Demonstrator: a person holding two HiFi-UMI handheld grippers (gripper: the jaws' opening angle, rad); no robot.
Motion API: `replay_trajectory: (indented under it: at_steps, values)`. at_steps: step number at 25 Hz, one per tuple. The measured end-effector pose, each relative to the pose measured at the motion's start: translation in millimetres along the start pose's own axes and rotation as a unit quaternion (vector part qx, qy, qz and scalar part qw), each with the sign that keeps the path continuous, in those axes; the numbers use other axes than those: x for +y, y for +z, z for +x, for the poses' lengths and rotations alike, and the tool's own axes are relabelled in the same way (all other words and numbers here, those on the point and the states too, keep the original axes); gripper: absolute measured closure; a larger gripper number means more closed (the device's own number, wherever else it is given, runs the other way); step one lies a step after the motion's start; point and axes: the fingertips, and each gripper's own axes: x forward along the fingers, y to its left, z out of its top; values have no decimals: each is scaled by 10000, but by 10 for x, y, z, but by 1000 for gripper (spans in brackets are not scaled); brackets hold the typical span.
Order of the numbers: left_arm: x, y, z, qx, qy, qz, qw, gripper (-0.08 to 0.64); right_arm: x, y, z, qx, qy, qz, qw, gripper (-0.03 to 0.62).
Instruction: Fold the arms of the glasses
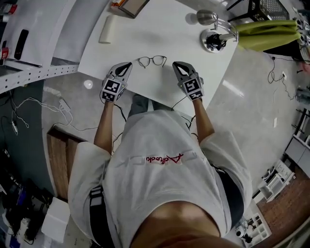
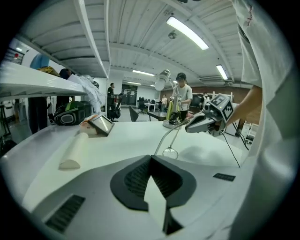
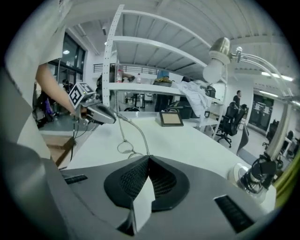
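Observation:
Thin wire-rimmed glasses point(image 1: 151, 60) lie on the white table point(image 1: 160, 29) between my two grippers. My left gripper point(image 1: 128, 64) touches the frame's left end and my right gripper point(image 1: 175, 64) its right end. In the left gripper view the jaws point(image 2: 150, 159) are closed together; one lens point(image 2: 169, 152) rests on the table and a thin arm point(image 2: 171, 136) curves up to the right gripper's tip point(image 2: 190, 125). The right gripper view mirrors this: closed jaws point(image 3: 149, 159), a lens point(image 3: 124, 147), and an arm point(image 3: 136, 131) rising to the left gripper's tip point(image 3: 112, 117).
A desk lamp point(image 1: 213, 41) stands at the table's far right, beside a yellow-green cloth point(image 1: 269, 34). A pale cylinder point(image 1: 106, 29) and a framed tablet point(image 1: 128, 6) sit at the far left. The table's near edge runs just under my grippers. White shelving point(image 1: 29, 72) is on the left.

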Motion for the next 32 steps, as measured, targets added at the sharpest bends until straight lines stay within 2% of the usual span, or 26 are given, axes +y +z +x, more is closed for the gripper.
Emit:
replay_trajectory:
  at_steps: [2,5,8,11,14,16,20,26,28,32]
  values:
    - [-18,-30,69,184,-169,385,9989,535,36,-69,68,249,267,-483,9982,569]
    - [-34,-146,176,530,-432,1011,9925,535,89,-197,180,614,724,-1167,9886,569]
    - [-45,-176,256,793,-660,1443,9841,535,118,-278,286,810,1123,-1447,9797,569]
    - [-37,-184,318,906,-796,1597,9798,534,117,-324,366,931,1314,-1635,9733,565]
    - [-17,-218,360,1036,-944,1737,9748,465,104,-335,452,991,1414,-1767,9690,509]
    - [-19,-210,381,1078,-1006,1805,9725,454,105,-318,484,1008,1467,-1850,9665,511]
    - [-48,-178,432,1087,-1079,1928,9692,455,107,-204,516,906,1491,-2050,9631,514]
    - [-78,-129,478,1037,-1132,1925,9692,479,151,-69,529,715,1572,-2292,9579,514]
    - [-83,-123,486,1034,-1140,1954,9686,493,165,-62,528,681,1585,-2370,9561,545]
    - [-85,-119,490,1052,-1166,2015,9668,503,170,-79,519,713,1644,-2367,9549,546]
